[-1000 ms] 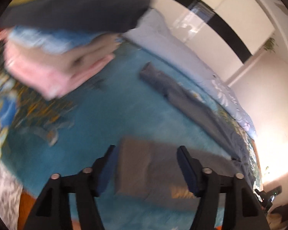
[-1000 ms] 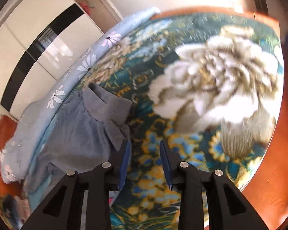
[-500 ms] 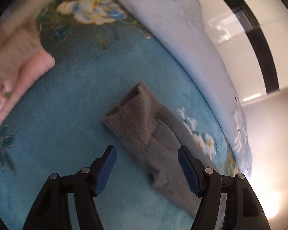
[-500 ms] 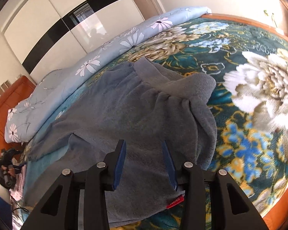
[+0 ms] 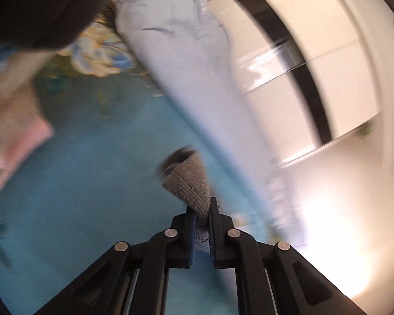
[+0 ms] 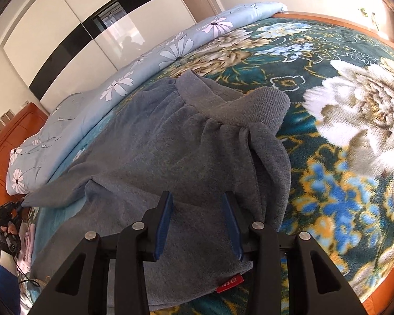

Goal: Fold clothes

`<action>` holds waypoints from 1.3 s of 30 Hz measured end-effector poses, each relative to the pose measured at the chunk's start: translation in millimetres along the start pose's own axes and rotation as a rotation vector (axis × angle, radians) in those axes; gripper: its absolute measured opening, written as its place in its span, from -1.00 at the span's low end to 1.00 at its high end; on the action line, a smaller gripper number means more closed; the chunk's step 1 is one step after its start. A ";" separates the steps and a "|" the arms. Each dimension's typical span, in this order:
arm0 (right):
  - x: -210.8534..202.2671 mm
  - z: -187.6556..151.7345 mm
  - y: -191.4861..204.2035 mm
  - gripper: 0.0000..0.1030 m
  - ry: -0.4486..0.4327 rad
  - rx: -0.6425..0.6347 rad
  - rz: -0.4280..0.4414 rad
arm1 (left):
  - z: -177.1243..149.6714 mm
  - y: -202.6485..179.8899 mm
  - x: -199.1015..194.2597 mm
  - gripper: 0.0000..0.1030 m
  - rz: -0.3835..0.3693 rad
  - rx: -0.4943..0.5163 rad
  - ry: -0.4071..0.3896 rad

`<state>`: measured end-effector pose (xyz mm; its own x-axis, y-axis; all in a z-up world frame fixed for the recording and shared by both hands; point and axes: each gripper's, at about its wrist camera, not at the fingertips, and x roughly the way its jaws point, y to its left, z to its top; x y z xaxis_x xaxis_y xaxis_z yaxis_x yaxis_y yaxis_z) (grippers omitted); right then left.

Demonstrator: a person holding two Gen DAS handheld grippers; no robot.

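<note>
Now clamped on a ribbed cuff, with the rest of the grey garment spread ahead of the other claw.

Just closed: left gripper [image 5: 202, 214] pinching the grey ribbed cuff [image 5: 189, 183], which sticks out beyond its tips over the teal blanket [image 5: 86, 199]. Partly open and gripping nothing: right gripper [image 6: 198, 210], poised over the grey sweatpants [image 6: 170, 144], waistband ahead of the tips, red size tag [image 6: 229, 281] below the right finger.

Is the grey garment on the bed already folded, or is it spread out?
Mostly spread out. The grey garment lies long across the floral blanket, only its ribbed waistband turned over, not in a compact folded stack.
</note>
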<state>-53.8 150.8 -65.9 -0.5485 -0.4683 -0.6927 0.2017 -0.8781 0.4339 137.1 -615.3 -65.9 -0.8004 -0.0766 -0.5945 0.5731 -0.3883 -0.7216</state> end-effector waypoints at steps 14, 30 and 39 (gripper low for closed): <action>-29.3 0.1 -6.4 -0.20 -0.036 0.034 0.009 | -42.0 -33.1 -12.5 -0.46 0.158 0.168 0.141; -34.7 -21.1 -68.1 -0.20 -0.002 0.296 0.178 | -177.5 79.6 -190.1 0.25 0.018 -0.032 0.084; -10.0 -17.1 -63.0 -0.16 -0.001 0.364 0.269 | -206.4 92.1 -166.6 0.32 -0.041 -0.113 0.157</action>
<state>-47.1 209.1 -96.2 -0.5164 -0.6749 -0.5271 0.0390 -0.6334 0.7728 359.5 -448.8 -106.5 -0.7913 0.0846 -0.6055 0.5638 -0.2821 -0.7762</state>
